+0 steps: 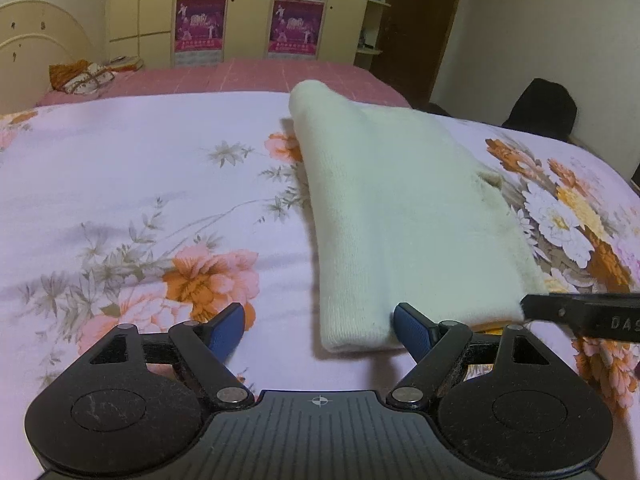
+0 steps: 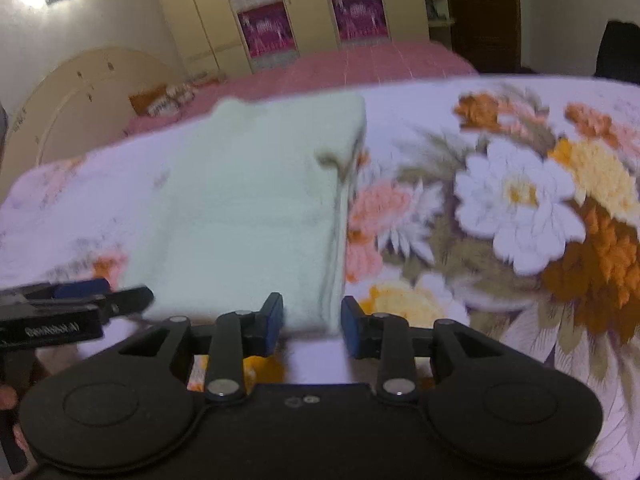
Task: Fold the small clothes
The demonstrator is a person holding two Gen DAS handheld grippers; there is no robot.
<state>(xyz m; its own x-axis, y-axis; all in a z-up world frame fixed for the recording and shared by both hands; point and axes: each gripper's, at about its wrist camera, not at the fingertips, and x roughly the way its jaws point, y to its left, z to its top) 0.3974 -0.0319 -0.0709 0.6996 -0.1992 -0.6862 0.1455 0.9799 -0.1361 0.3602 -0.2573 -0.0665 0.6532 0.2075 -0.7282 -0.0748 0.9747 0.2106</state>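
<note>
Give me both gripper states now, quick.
Left gripper: open, jaws wide, holding nothing; cream knit garment edge lies between them.
Right gripper: open, garment's near corner between the pads, not pinched.

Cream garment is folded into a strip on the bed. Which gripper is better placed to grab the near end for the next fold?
Probably right. The right gripper already straddles the cream garment's near right corner, pads not visibly pressing. The left gripper stands wide open, mostly over floral sheet, only one finger at the near edge.

Garment: cream knit [image 1: 400, 208] folded on floral bedspread [image 1: 120, 184], right of centre.
Left gripper [image 1: 319, 322]: jaws wide, near hem between.
</note>
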